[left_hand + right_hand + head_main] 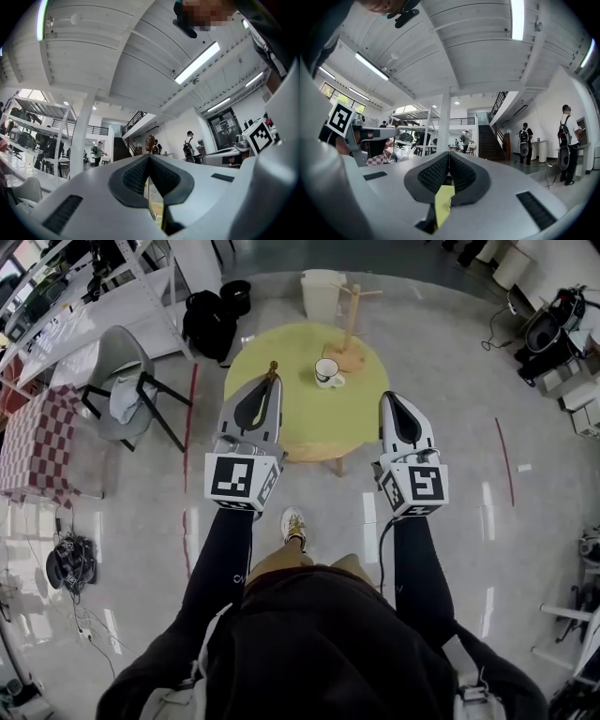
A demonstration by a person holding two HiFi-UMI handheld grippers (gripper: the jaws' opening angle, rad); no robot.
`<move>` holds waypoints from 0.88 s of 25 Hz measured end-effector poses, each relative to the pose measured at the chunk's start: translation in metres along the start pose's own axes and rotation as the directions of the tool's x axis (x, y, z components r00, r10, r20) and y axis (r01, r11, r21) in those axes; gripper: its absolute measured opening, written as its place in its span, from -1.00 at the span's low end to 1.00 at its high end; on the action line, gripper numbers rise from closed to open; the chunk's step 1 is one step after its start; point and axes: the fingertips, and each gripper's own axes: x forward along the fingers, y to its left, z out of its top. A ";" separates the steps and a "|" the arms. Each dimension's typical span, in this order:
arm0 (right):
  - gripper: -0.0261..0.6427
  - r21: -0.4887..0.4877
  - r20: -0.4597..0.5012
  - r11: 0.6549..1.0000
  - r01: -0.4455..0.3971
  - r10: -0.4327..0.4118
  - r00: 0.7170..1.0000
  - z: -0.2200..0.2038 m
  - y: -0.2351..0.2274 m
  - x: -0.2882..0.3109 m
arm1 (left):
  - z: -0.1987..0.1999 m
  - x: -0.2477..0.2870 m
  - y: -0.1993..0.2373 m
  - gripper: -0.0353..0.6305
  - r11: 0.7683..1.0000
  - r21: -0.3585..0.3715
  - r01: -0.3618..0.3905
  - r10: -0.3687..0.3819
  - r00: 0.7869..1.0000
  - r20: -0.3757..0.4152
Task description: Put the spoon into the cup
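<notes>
The person is standing in front of a round yellow-green surface (314, 423), which is spreading out ahead of both pairs of jaws and between them. A wooden mug stand (350, 329) is rising from its far side, well beyond the jaw tips.

The left gripper (271, 381) is pointing toward the near left part of the surface. Its jaws are pressing together on the spoon (273, 366), whose brown rounded end is poking out just past the tips.

The right gripper (391, 397) is pointing the same way at the near right part. Its jaws are meeting at the tips and gripping nothing.

The white cup (327, 373) is sitting upright on the surface ahead of the jaws, roughly between the lines of the two grippers. It is standing apart from the spoon's end and just in front of the stand.
</notes>
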 end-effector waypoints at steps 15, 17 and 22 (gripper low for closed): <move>-0.84 -0.012 -0.048 0.996 0.087 -0.088 0.995 -0.024 -0.015 0.109 | -0.044 0.087 0.069 -0.85 0.993 -0.042 0.108 -0.109 0.994 -0.013; -0.84 -0.021 -0.052 0.996 0.090 -0.091 0.995 -0.026 -0.014 0.117 | -0.048 0.092 0.075 -0.85 0.992 -0.048 0.115 -0.116 0.993 -0.012; -0.84 -0.030 -0.055 0.995 0.096 -0.098 0.994 -0.024 -0.017 0.131 | -0.053 0.102 0.081 -0.85 0.990 -0.063 0.128 -0.129 0.992 -0.012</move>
